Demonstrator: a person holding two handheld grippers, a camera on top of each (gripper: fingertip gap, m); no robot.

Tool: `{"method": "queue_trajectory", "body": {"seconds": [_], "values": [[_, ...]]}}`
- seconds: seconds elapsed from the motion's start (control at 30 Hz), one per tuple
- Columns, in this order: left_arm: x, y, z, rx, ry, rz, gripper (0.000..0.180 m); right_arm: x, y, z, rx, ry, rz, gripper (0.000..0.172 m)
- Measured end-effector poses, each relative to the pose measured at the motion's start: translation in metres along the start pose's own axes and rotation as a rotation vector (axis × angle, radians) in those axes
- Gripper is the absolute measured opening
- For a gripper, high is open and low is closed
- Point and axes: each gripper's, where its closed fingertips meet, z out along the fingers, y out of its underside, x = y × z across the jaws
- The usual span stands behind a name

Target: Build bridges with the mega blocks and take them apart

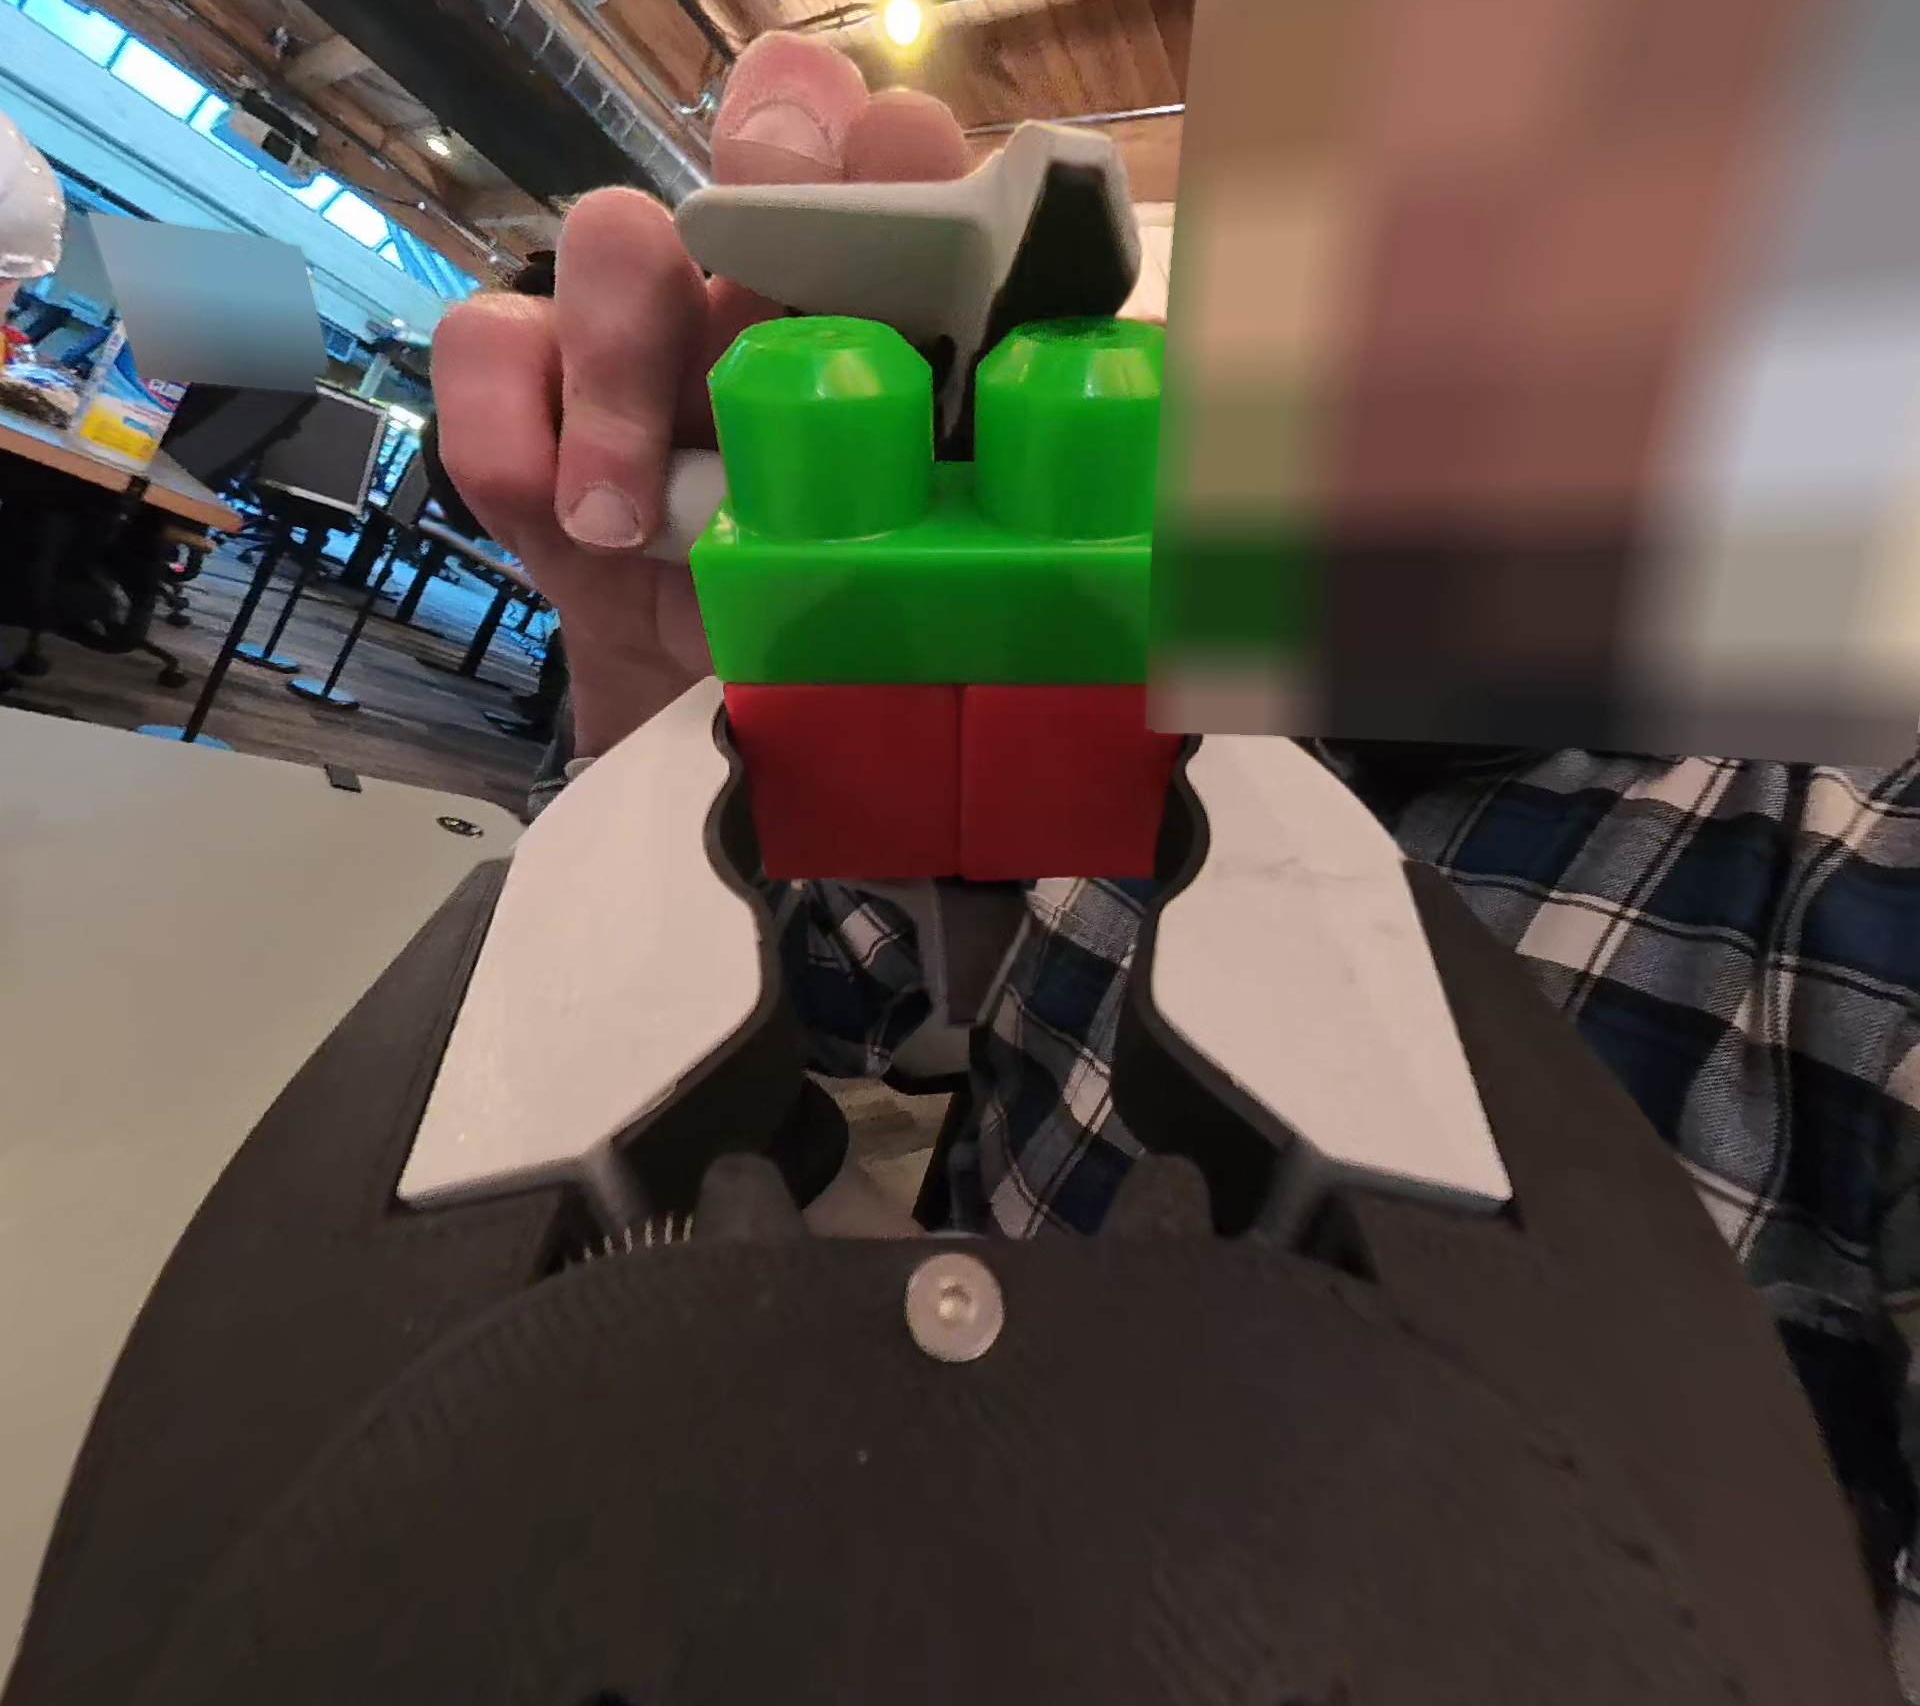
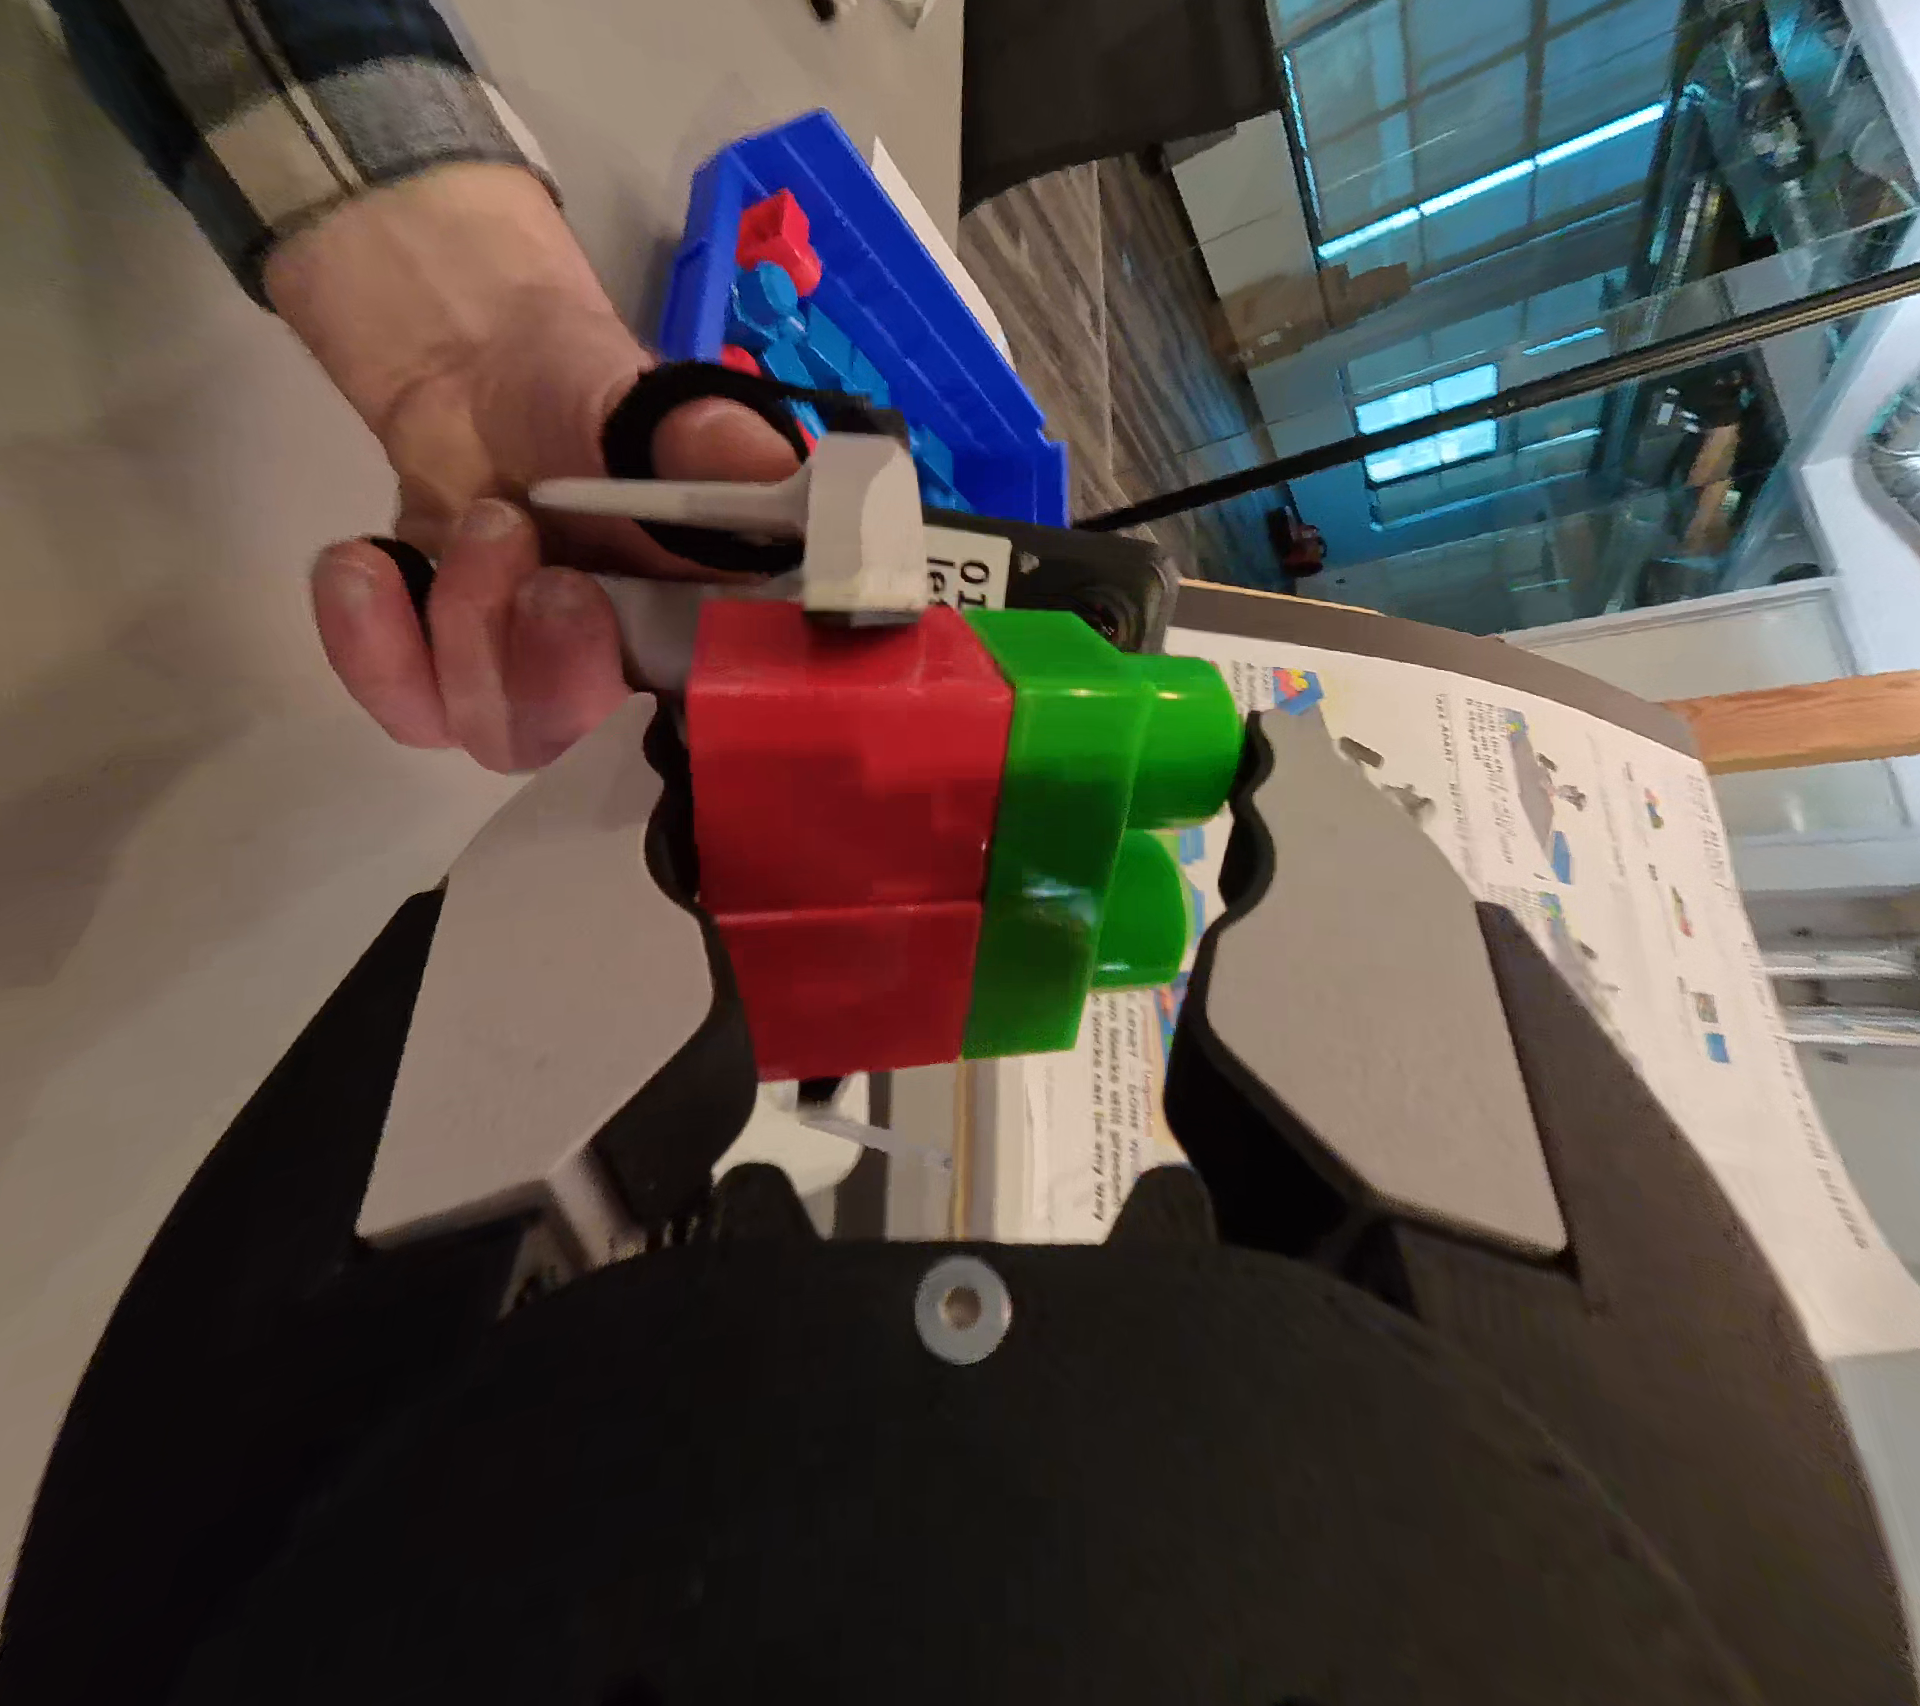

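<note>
Fingers of the left gripper (image 1: pixel 956 783) clench the two red blocks (image 1: pixel 956 778) from either side, their dark wavy pads pressed flat against the smooth red walls. The green block (image 1: pixel 925 607) sits plugged onto the reds, and in the left wrist view its two round studs point up and away from the gripper body. The right gripper (image 2: pixel 961 809) squeezes the same stack end to end: one pad lies against the red blocks' (image 2: pixel 842 804) underside, the other presses the tip of a green stud (image 2: pixel 1184 752), so the stack's long axis runs straight across between its fingers. All three blocks are glossy hard plastic, boxy with rounded edges; the green block (image 2: pixel 1049 877) has chamfered cylindrical studs. The stack is held in the air above the pale bench (image 2: pixel 125 721), clear of its surface. Each gripper has pale grey fingers on a matte black ribbed body. A hand (image 2: pixel 457 534) in a plaid sleeve (image 2: pixel 260 46) works the left gripper. Farther along the bench stands a blue ribbed plastic bin (image 2: pixel 935 347) of red and blue blocks, and a printed sheet (image 2: pixel 1558 877) lies near the bench's edge.
</note>
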Motion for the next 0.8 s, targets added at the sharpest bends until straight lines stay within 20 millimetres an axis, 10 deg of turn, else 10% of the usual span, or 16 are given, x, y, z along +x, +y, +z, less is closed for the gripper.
{"method": "queue_trajectory", "body": {"seconds": [0.5,0.8], "values": [[-0.005,-0.001,0.000,-0.001,-0.048,0.033,0.075,0.007,0.002,-0.001,-0.004,0.011,0.064,0.107],[-0.042,-0.025,-0.038,-0.384,-0.743,0.619,0.075,0.022,0.032,-0.037,0.107,-0.126,0.457,0.100]]}}
